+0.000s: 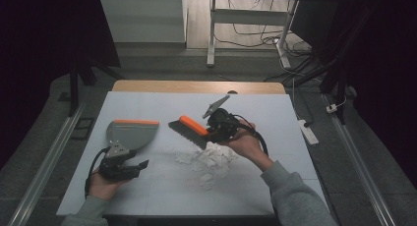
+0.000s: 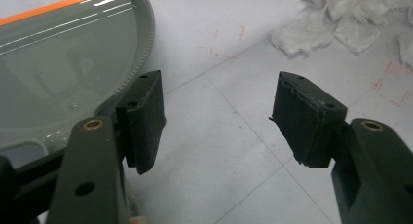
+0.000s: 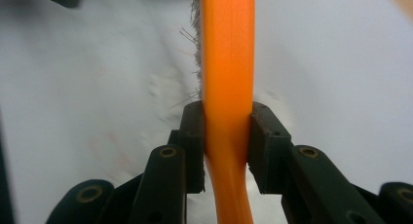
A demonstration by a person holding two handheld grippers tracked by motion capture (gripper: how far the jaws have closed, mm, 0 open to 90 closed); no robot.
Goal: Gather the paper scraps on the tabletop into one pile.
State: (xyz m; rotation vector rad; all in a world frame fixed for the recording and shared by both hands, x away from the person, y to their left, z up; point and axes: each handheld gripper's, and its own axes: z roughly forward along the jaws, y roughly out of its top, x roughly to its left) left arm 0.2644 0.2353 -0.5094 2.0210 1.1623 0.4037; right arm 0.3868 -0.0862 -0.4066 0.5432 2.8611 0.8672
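While the brush (image 1: 189, 129) is clamped by its orange handle in the right gripper (image 3: 228, 136) at twelve o'clock of the paper scraps (image 1: 209, 159), sweeping is judged underway, and the dustpan (image 1: 132, 133) beside the empty, wide-open left gripper (image 2: 219, 117) must next be steadied.

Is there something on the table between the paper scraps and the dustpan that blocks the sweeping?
Nothing visible does. The bare table lies between the paper scraps and the dustpan. The left gripper stands open just beside that path.

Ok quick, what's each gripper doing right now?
Left gripper: jaws open, nothing between them, beside the dustpan.
Right gripper: jaws shut on the brush by its orange handle.
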